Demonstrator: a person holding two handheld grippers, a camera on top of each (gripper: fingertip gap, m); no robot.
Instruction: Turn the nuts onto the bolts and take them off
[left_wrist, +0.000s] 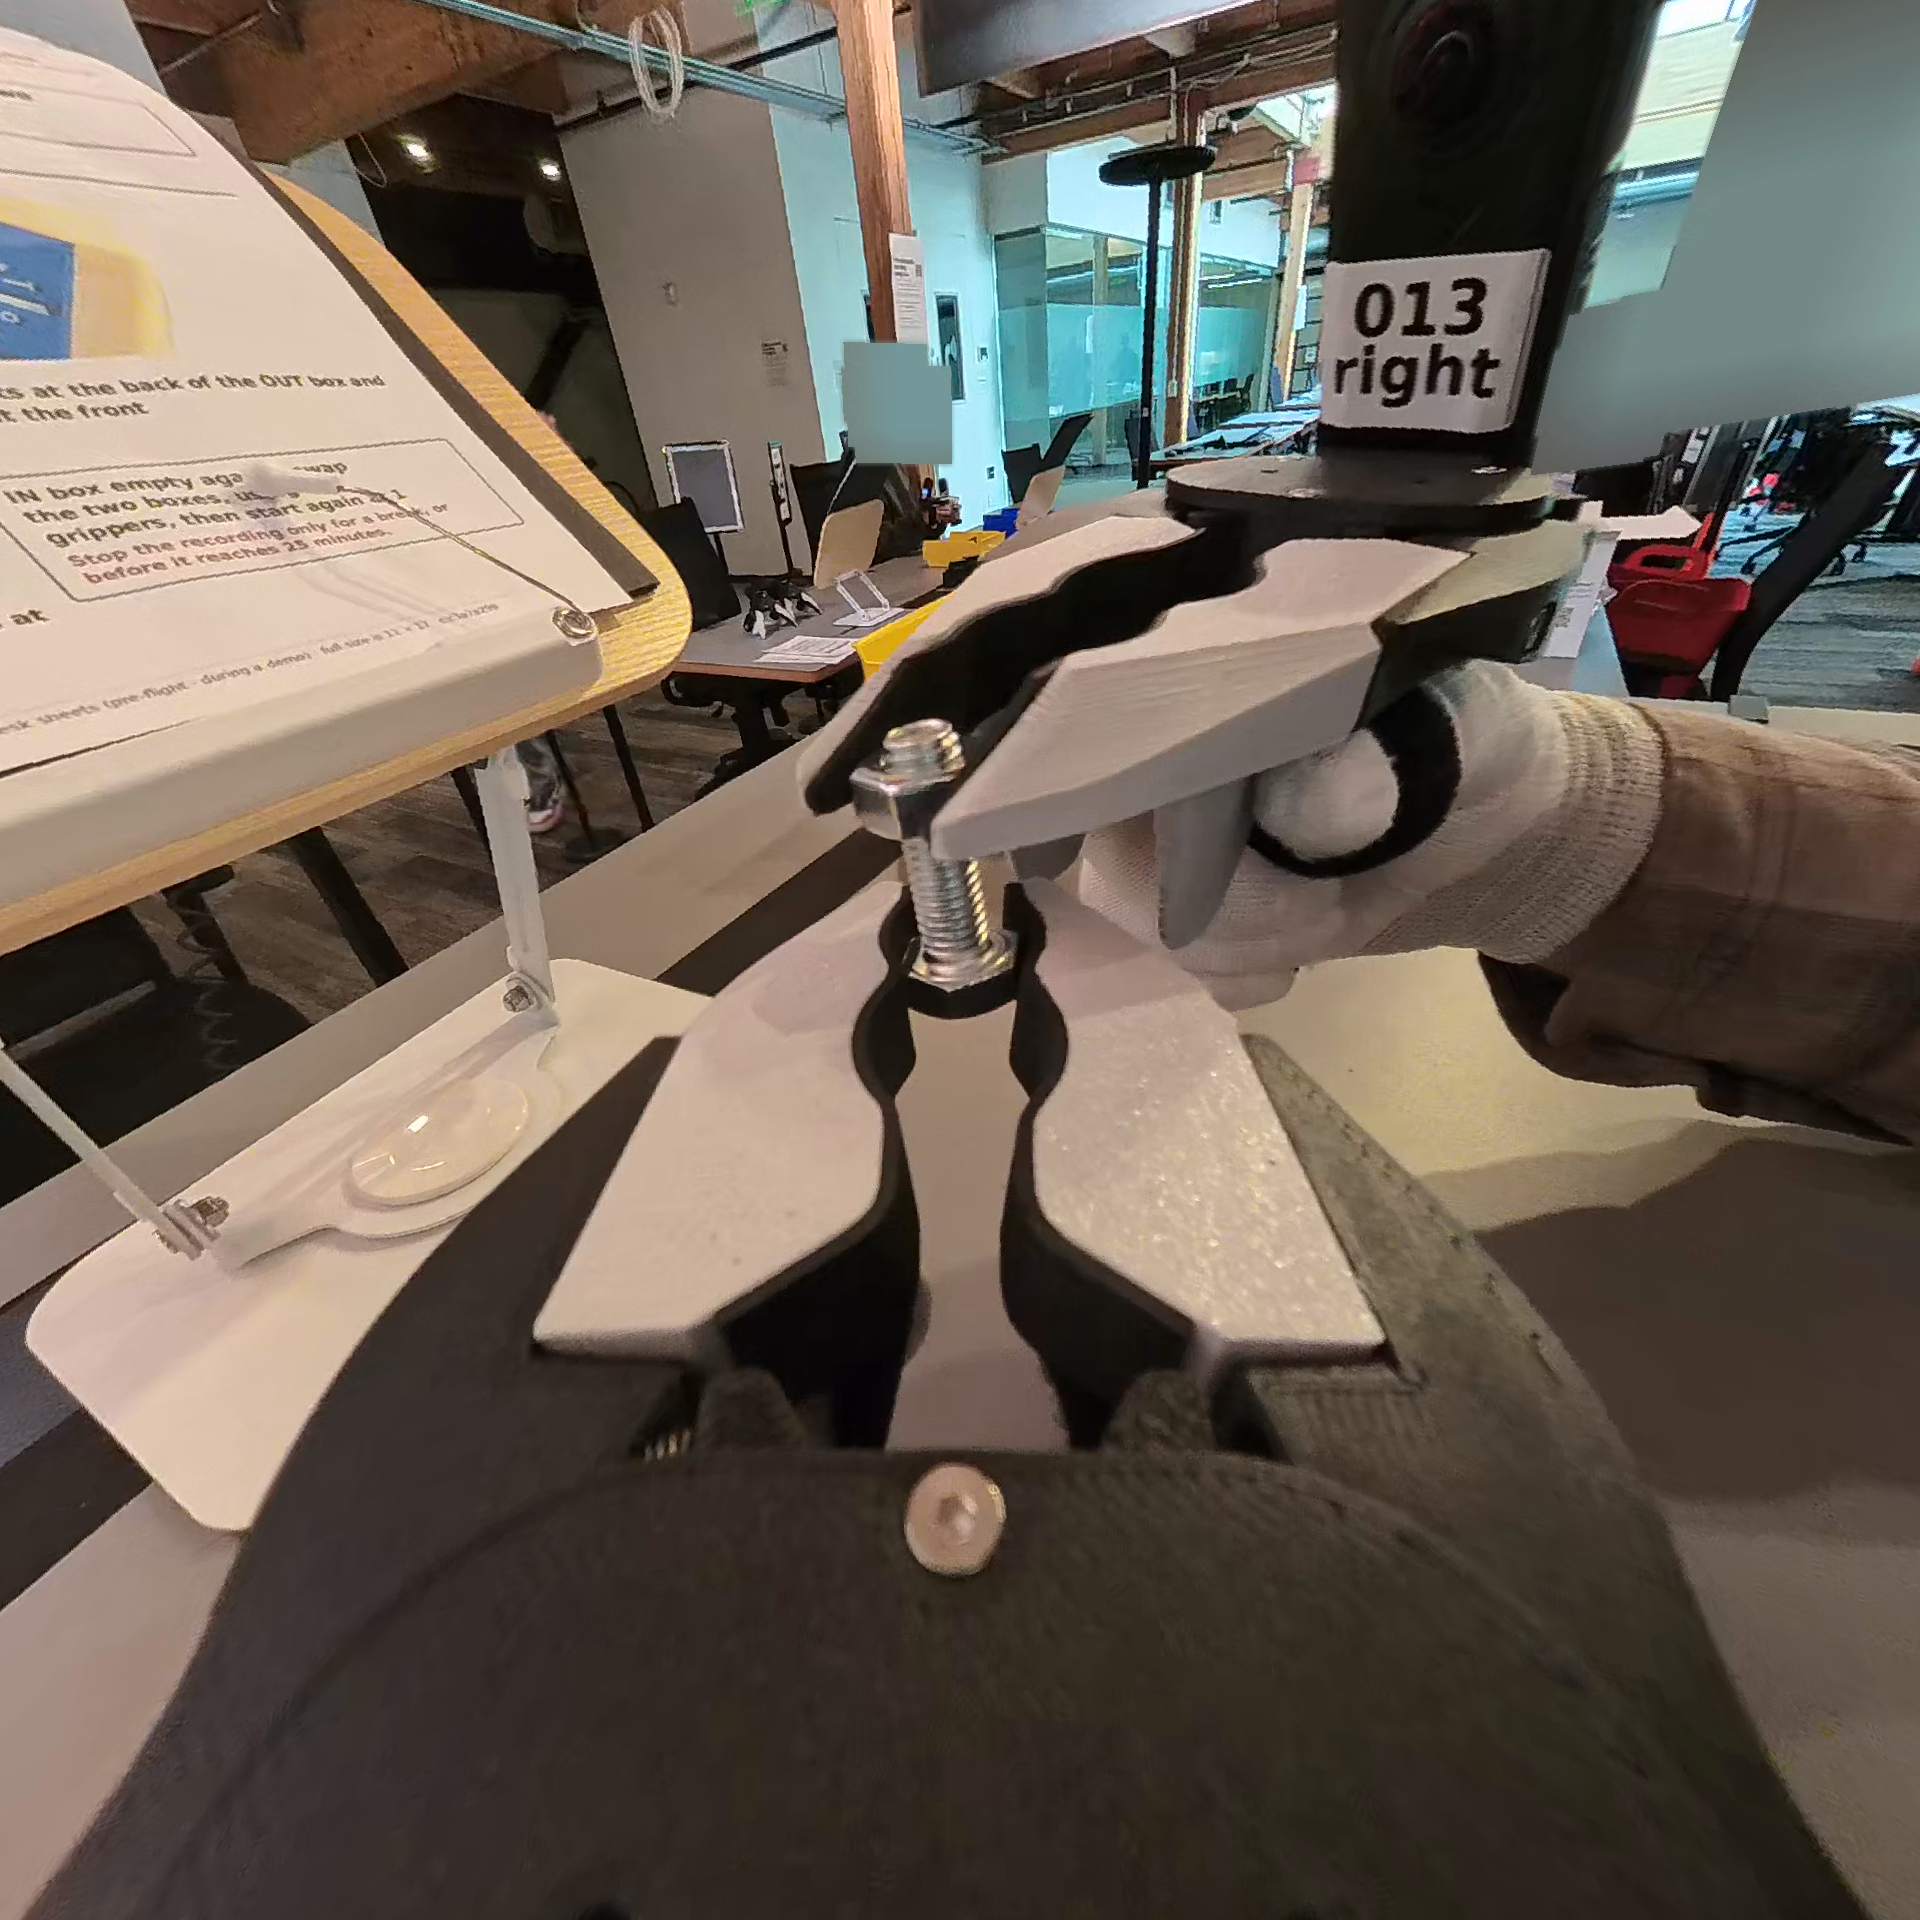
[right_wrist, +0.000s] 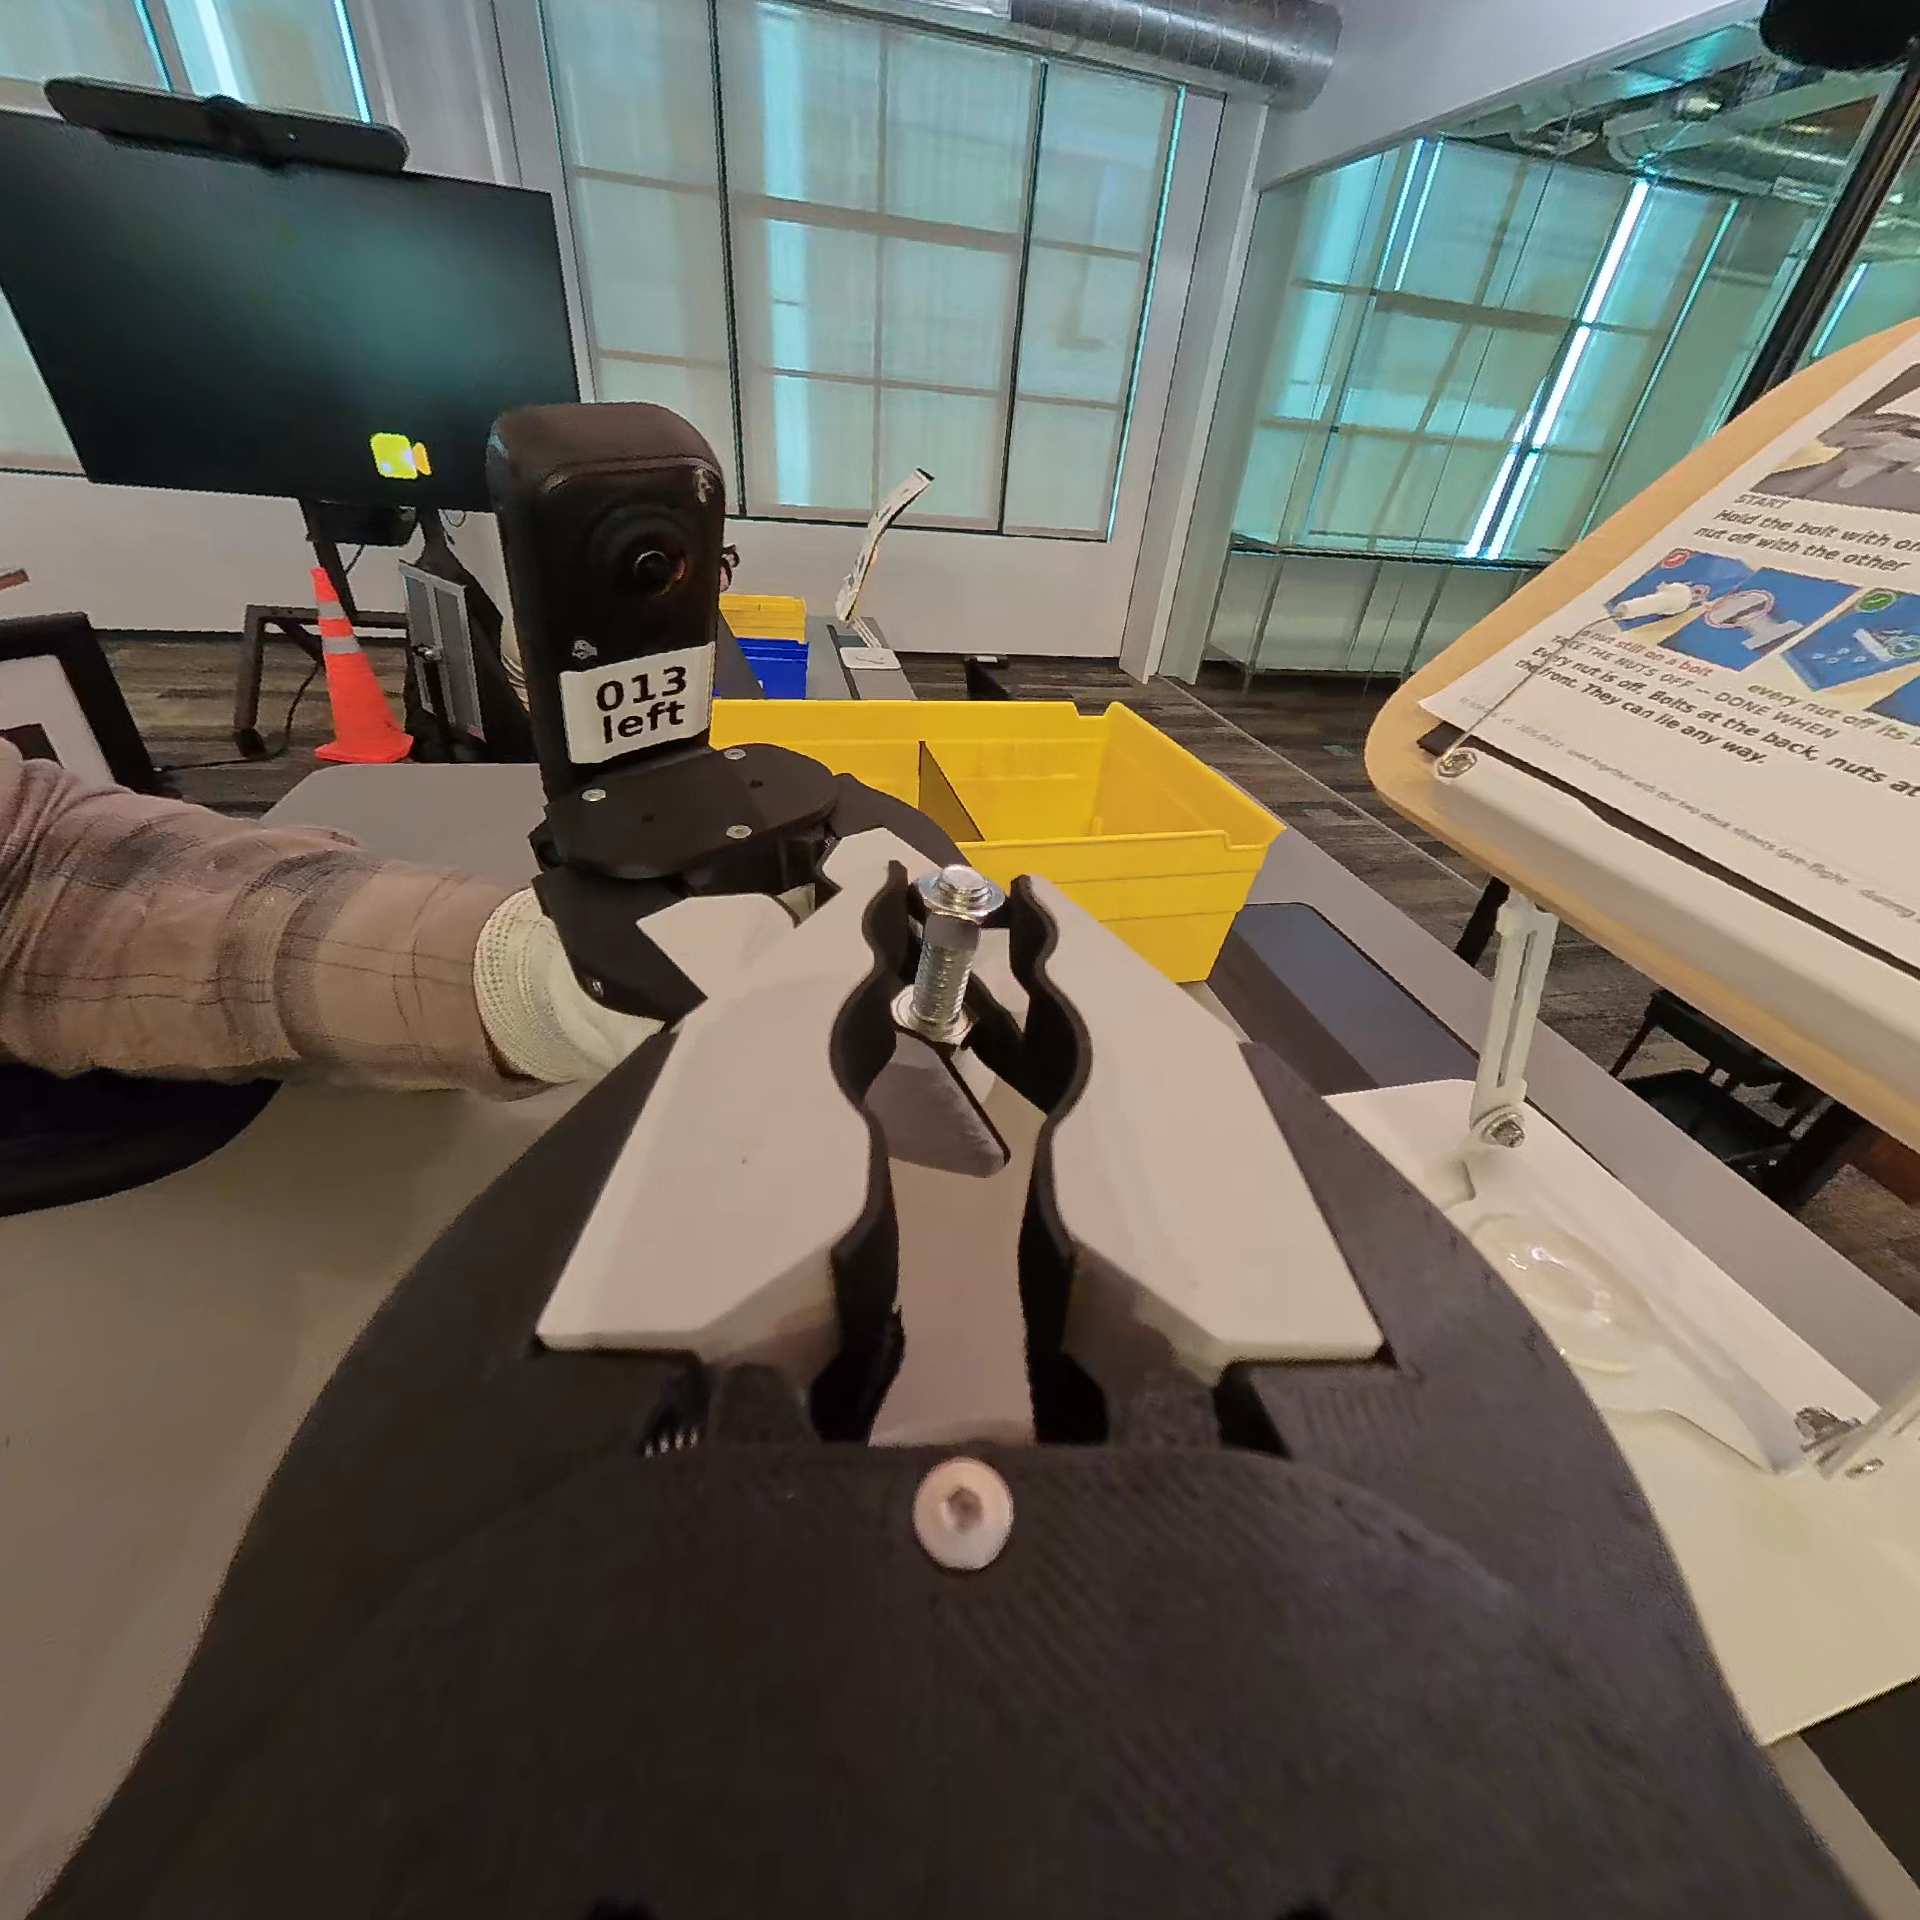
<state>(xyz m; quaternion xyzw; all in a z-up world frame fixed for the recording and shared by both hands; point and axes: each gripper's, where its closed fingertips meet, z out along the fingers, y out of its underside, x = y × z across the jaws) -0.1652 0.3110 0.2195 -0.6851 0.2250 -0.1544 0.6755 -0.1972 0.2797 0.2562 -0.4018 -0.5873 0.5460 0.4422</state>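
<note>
A silver bolt (left_wrist: 943, 906) stands upright between the two grippers, above the table. My left gripper (left_wrist: 956, 964) is shut on the bolt's hex head (left_wrist: 961, 968) at the bottom. A silver nut (left_wrist: 902, 795) sits near the top of the threads, with the bolt's end showing above it. My right gripper (left_wrist: 894, 805) comes in from the right, held by a gloved hand (left_wrist: 1455, 831), and is shut on the nut. In the right wrist view, the right gripper (right_wrist: 956, 904) closes on the nut (right_wrist: 956, 896), the threads (right_wrist: 940, 964) run down, and the left gripper (right_wrist: 933, 1039) holds the head from the left.
A yellow divided bin (right_wrist: 1143, 831) stands on the grey table (right_wrist: 260, 1299) just behind the grippers, with blue bins (right_wrist: 774, 655) farther back. A tilted board with an instruction sheet (left_wrist: 260, 468) on a white stand (left_wrist: 260, 1299) is close on the left, and shows at the right in the right wrist view (right_wrist: 1662, 831). Tip to tip, the grippers are about 5 cm apart.
</note>
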